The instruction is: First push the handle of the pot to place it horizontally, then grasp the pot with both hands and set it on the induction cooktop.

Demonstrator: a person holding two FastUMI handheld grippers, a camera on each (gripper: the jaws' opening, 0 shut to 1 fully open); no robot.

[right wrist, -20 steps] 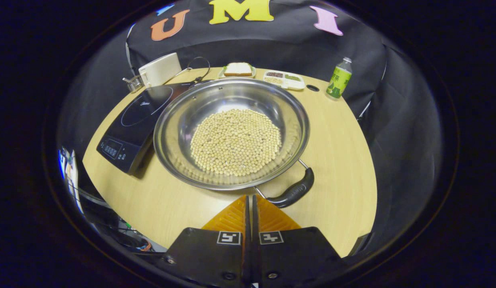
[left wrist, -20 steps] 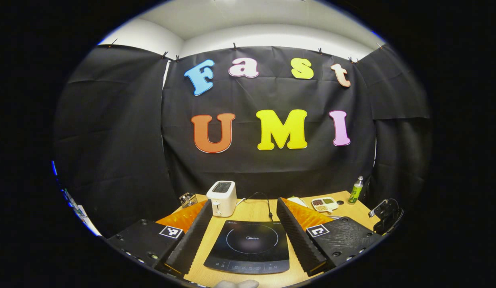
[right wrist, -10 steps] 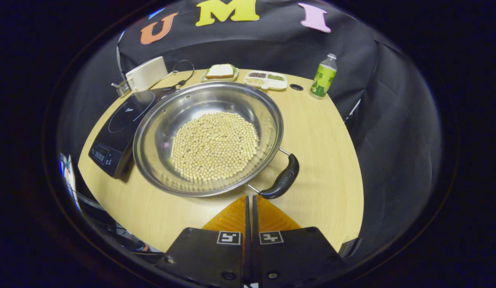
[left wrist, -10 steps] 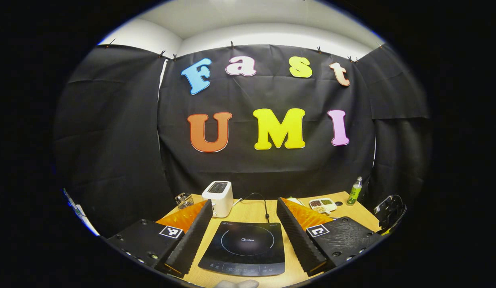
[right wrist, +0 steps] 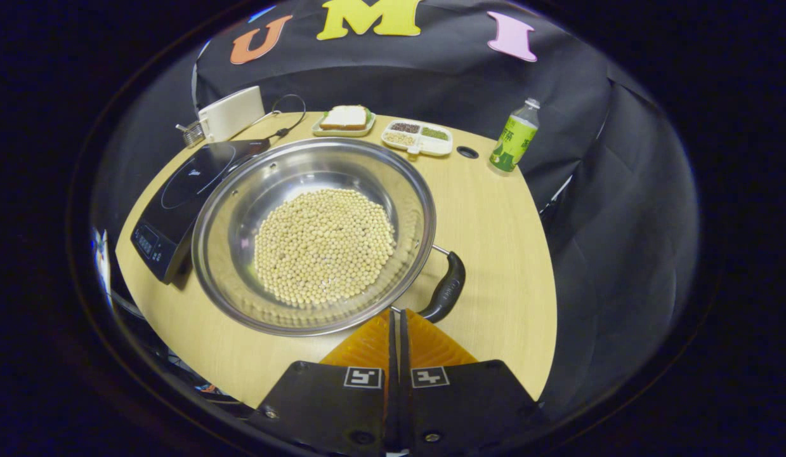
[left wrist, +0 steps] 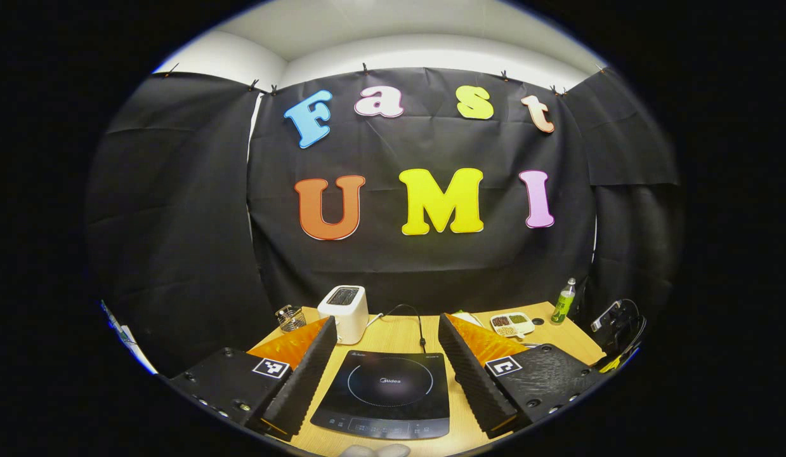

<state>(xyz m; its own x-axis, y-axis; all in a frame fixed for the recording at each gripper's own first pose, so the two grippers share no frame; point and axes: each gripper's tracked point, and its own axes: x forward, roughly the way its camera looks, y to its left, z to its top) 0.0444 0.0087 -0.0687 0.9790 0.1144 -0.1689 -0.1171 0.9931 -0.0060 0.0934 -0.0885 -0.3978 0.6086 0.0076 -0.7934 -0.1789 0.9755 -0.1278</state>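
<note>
A wide steel pot [right wrist: 240,298] holding pale beans sits on the wooden table in the right gripper view, its black handle [right wrist: 445,292] at the near right of the rim. My right gripper [right wrist: 396,312] is shut, its tips touching the near rim beside the handle's lower end. The black induction cooktop [right wrist: 177,203] lies left of the pot, touching or very near it. In the left gripper view my left gripper [left wrist: 386,330] stands open above the table, and the cooktop [left wrist: 386,390] lies between its fingers, lower down.
A white toaster [right wrist: 231,113] and a small wire basket [right wrist: 191,133] stand at the back left. A plate with bread [right wrist: 343,119], a divided snack tray [right wrist: 418,136] and a green bottle [right wrist: 514,136] line the far edge. Bare tabletop [right wrist: 494,216] lies right of the pot.
The pot's handle has swung from the near side round toward the right, as the shut right gripper pressed at it. The left gripper's view shifted only slightly.
</note>
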